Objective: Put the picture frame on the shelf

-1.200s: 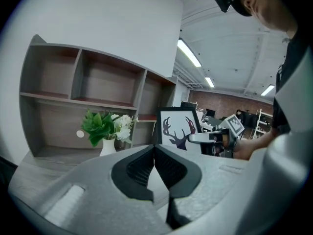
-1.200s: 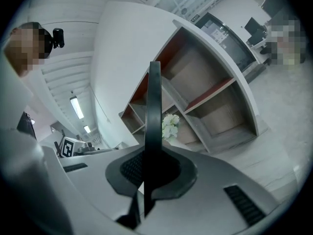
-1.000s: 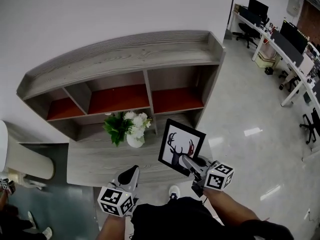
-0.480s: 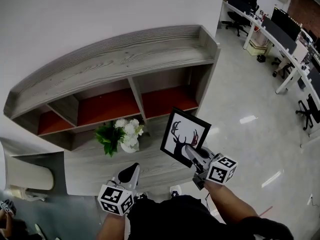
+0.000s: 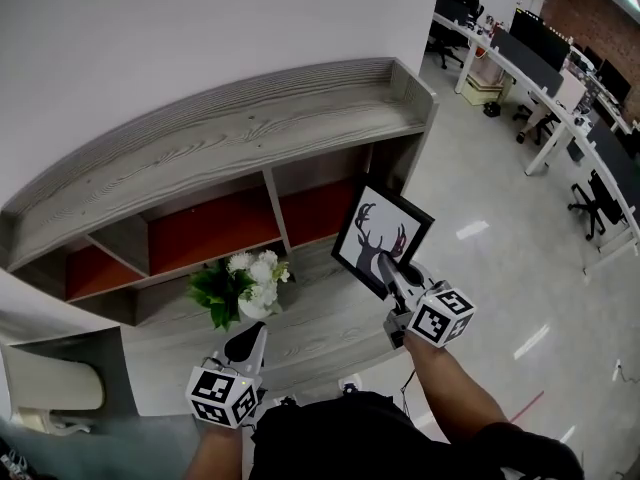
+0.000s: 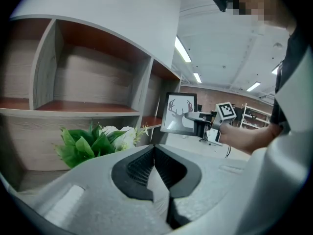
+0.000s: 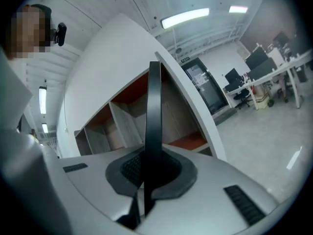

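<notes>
Pinching frame [image 5: 383,238] by its lower edge, your right gripper [image 5: 388,268] holds it upright, airborne before the right bay of the shelf [image 5: 215,133]. Your left gripper [image 5: 251,341]: jaws together, empty. Risk: thin edge grip may let it pivot and clip the bay wall.

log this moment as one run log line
right gripper: shut on picture frame | left gripper: shut, empty | picture frame: held upright before shelf, not yet placed
</notes>
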`<state>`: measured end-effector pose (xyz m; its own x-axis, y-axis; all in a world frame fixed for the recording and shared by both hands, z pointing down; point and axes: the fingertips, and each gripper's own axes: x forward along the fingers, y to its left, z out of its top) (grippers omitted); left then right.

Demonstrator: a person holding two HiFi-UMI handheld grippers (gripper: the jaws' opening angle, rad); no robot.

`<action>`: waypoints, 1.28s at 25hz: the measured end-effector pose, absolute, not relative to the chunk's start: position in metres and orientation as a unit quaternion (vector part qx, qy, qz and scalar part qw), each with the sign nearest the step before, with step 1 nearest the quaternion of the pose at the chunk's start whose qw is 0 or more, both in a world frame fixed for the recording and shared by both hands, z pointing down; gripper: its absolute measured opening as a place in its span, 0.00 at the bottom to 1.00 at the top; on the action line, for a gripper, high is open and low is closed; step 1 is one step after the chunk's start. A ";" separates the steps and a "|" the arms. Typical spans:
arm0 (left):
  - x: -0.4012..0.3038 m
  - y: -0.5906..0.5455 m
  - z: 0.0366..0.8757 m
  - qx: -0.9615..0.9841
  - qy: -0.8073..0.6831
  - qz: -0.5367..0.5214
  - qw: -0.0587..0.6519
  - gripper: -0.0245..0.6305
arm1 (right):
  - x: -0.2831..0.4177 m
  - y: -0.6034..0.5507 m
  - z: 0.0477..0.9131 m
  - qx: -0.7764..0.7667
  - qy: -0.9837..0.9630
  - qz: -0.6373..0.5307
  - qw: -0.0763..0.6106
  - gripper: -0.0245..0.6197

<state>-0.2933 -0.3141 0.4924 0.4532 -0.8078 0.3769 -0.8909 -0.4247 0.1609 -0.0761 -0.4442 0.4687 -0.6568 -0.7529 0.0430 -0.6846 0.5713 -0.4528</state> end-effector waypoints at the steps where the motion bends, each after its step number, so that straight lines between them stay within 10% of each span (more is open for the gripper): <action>1: -0.297 -0.314 0.493 0.836 -0.508 0.120 0.172 0.05 | -0.075 -0.451 0.462 -0.420 0.880 -0.207 0.079 0.07; 32: -0.359 -0.295 0.489 0.817 -0.541 0.107 0.169 0.05 | -0.088 -0.586 0.467 -0.534 0.826 -0.165 0.066 0.07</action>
<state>-0.3595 -0.2948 0.4891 0.3927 -0.8474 0.3572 -0.9196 -0.3586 0.1605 -0.0876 -0.5865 0.4668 -0.4201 -0.9051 0.0663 -0.8614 0.3747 -0.3428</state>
